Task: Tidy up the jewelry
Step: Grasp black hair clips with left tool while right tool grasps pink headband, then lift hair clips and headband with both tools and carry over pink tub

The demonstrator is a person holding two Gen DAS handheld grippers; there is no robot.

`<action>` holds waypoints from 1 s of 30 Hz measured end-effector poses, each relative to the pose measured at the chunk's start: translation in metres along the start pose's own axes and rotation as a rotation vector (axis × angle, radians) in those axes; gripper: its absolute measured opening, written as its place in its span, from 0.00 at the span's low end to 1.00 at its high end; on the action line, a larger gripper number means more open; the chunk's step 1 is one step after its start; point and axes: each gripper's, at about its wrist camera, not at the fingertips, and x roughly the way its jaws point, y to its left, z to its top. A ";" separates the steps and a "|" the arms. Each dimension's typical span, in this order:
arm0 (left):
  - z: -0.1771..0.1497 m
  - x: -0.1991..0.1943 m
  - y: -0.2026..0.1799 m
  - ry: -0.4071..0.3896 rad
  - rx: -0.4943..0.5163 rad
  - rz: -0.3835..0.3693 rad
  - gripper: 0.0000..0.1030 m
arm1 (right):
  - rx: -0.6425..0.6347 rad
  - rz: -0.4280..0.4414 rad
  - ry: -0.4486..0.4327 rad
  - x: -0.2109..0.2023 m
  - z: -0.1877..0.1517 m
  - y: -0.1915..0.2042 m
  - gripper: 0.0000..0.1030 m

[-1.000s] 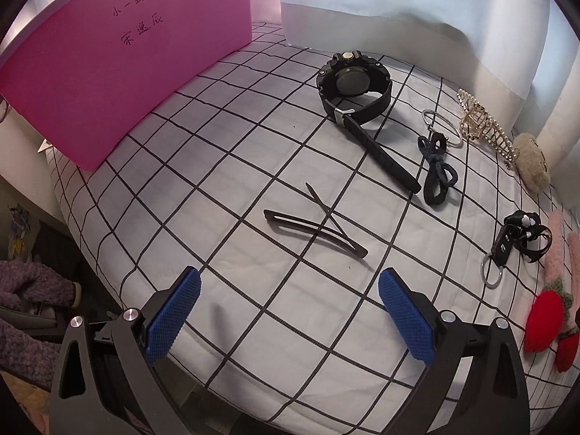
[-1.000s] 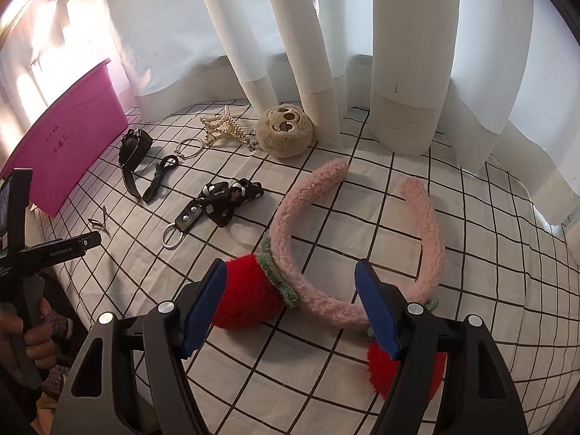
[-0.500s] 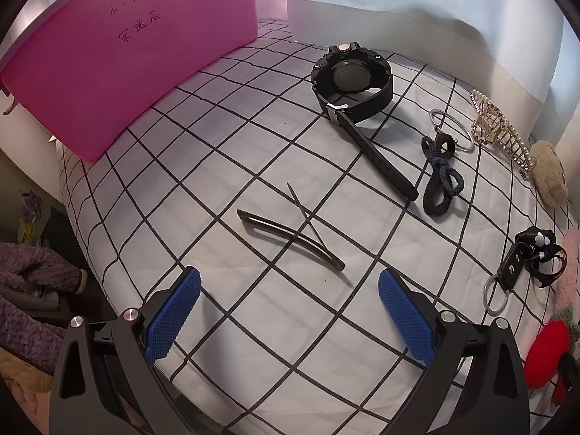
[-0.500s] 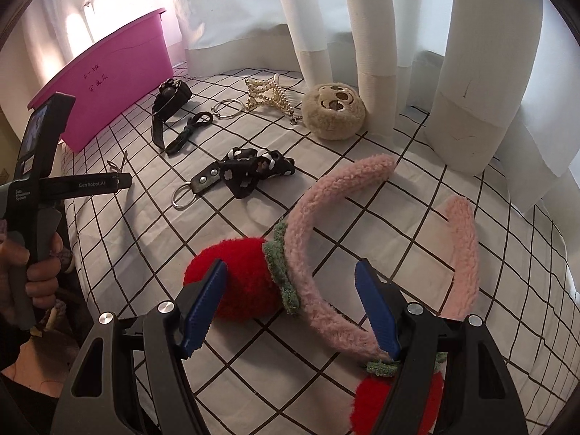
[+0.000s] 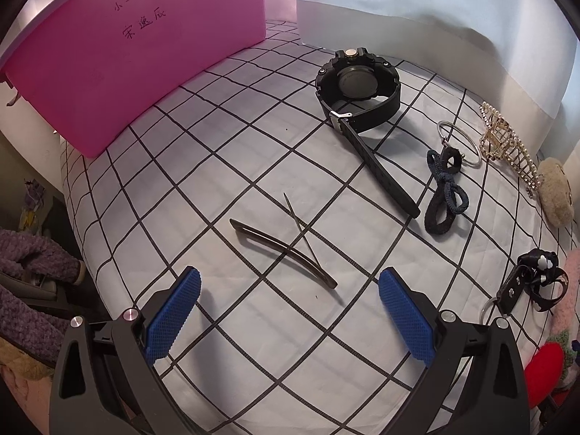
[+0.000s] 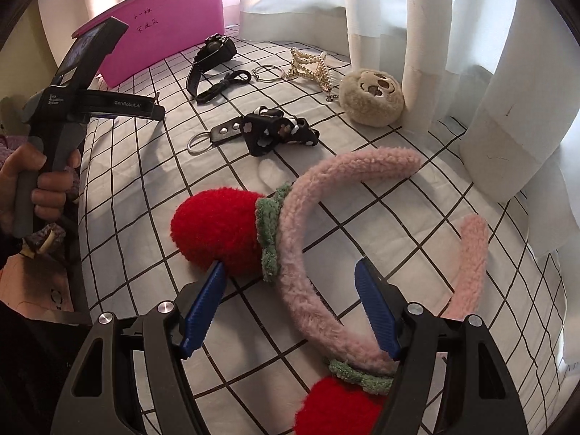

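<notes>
My right gripper [image 6: 290,275] is open and straddles the band of a fluffy pink headband [image 6: 308,253] with two red strawberry pompoms [image 6: 217,228]; the pads do not press on it. My left gripper [image 5: 288,291] is open just above the checked cloth, its blue pads either side of a dark metal hair clip [image 5: 282,250]. Beyond the hair clip lie a black watch [image 5: 357,87], a dark blue hair tie [image 5: 444,195], a silver ring [image 5: 458,141], a pearl claw clip [image 5: 504,145] and a black bow keychain [image 5: 533,282]. A pink bin [image 5: 127,54] stands at the back left.
A beige plush face [image 6: 371,96] lies by the white curtain folds [image 6: 409,36] along the far side. A hand [image 6: 25,188] holds the left gripper's handle at the cloth's left edge [image 6: 85,217], where the surface drops off. A purple knitted thing [image 5: 29,290] lies below that edge.
The right gripper has rolled and sunk closer over the headband, which now lies turned between its pads. The left view shifted slightly, the hair clip now nearer its pads.
</notes>
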 end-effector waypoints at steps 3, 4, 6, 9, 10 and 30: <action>0.001 0.004 0.004 0.001 -0.028 -0.021 0.95 | -0.002 0.002 -0.016 0.002 0.000 0.002 0.68; 0.001 0.005 0.006 0.003 -0.045 -0.034 0.95 | 0.001 0.006 -0.017 0.003 0.000 0.002 0.68; 0.002 0.007 0.009 0.000 -0.068 -0.042 0.95 | 0.007 0.013 -0.021 0.005 0.000 0.001 0.68; 0.003 0.008 0.008 -0.013 -0.065 -0.041 0.95 | 0.010 0.015 -0.029 0.007 -0.002 0.001 0.68; 0.003 0.008 0.007 -0.018 -0.065 -0.042 0.95 | 0.010 0.014 -0.031 0.009 -0.002 0.001 0.68; 0.012 0.001 0.006 -0.078 -0.005 -0.063 0.15 | -0.027 -0.138 -0.089 0.011 -0.006 0.039 0.38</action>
